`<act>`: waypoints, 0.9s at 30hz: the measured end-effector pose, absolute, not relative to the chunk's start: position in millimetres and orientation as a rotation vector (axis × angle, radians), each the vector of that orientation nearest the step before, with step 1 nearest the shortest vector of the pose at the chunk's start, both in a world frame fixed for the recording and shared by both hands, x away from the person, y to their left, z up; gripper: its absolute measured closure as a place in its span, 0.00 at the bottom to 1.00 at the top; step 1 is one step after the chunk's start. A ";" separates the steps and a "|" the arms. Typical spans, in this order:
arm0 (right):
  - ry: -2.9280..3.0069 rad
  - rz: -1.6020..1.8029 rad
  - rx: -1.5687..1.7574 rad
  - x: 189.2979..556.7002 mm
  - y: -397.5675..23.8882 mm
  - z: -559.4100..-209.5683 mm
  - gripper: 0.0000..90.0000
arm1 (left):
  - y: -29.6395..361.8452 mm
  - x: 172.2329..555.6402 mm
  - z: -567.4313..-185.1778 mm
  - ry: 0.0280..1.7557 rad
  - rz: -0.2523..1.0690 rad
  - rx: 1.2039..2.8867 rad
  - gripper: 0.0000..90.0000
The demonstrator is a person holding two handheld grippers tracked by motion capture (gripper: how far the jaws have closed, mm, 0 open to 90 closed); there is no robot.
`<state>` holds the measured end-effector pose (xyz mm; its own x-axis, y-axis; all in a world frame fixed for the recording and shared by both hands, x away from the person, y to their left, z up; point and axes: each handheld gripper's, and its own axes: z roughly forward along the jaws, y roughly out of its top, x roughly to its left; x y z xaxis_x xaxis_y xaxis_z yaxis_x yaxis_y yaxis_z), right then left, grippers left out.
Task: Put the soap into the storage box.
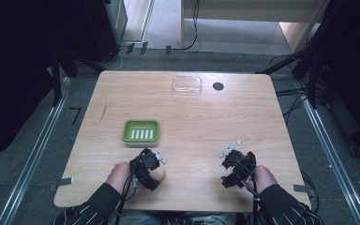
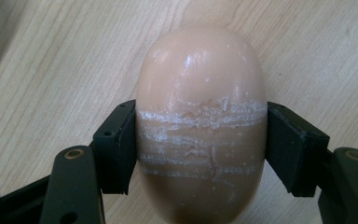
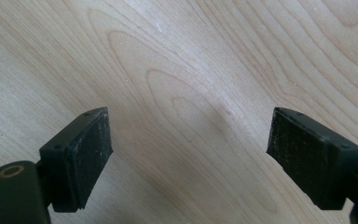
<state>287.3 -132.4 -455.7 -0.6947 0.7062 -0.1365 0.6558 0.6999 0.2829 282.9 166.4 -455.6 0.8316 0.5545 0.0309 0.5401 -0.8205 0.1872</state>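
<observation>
Left claw (image 2: 200, 149) is pinching the peach soap bar (image 2: 200, 116) by its sides, low and left of centre in the high view, soap lying on the tabletop (image 1: 206, 117). Right claw (image 3: 189, 149) at lower right is spread wide over bare wood. Further up sits the green soap dish (image 1: 141, 131), then a clear lid (image 1: 187, 86) near the top edge.

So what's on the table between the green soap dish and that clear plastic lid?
Nothing: in the high view only bare wood lies between the green soap dish and the clear lid.
</observation>
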 end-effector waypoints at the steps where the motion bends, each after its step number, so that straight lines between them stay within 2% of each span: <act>1: 2.678 0.312 1.084 287.4 -132.5 -455.7 0.16 | 166.7 282.9 -455.6 0.852 0.121 2.842 0.37; 27: 2.681 0.310 1.084 287.2 -132.3 -455.6 0.16 | 183.7 285.0 -442.5 0.793 0.124 2.840 0.37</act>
<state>287.2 -132.3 -455.6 -0.6989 0.7026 -0.1340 0.6534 0.7034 0.2798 285.0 183.7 -442.5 0.8536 0.5202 0.0293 0.5043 -0.8390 0.2045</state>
